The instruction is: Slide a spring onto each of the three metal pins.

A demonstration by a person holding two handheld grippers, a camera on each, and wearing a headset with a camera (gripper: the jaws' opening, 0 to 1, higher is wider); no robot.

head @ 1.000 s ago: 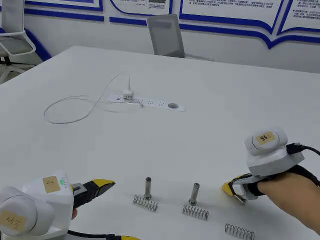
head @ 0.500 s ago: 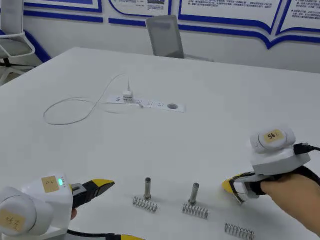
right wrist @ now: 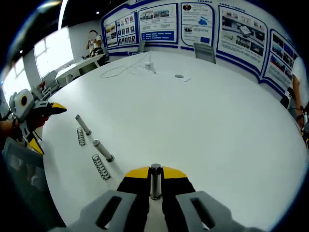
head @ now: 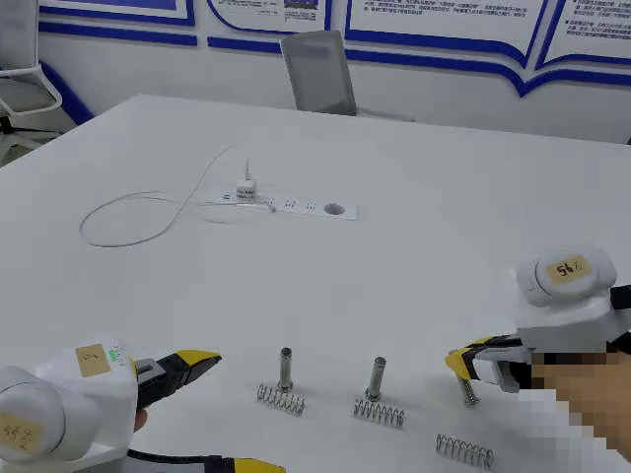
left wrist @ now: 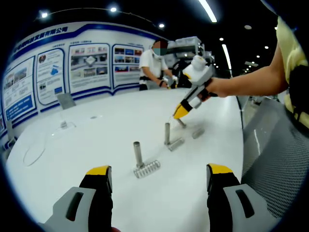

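Two metal pins stand upright on the white table: one on the left (head: 285,367) and one in the middle (head: 377,377). A spring (head: 280,398) lies in front of the left pin and another spring (head: 380,413) in front of the middle pin. A third spring (head: 464,451) lies further right. My right gripper (head: 463,363) is shut on the third pin (head: 470,392), whose lower end is at the table top; the pin (right wrist: 155,181) shows between the jaws. My left gripper (head: 222,412) is open, left of the pins, with nothing held (left wrist: 159,171).
A white power strip (head: 296,206) with a plugged-in adapter and a looping white cable (head: 128,212) lies mid-table. A grey chair (head: 317,71) stands at the far edge. Another person (left wrist: 153,67) works behind the table.
My right hand has shifted a little to the right, still shut on the pin. The left gripper, the standing pins and the springs have stayed put; the head camera moved slightly.
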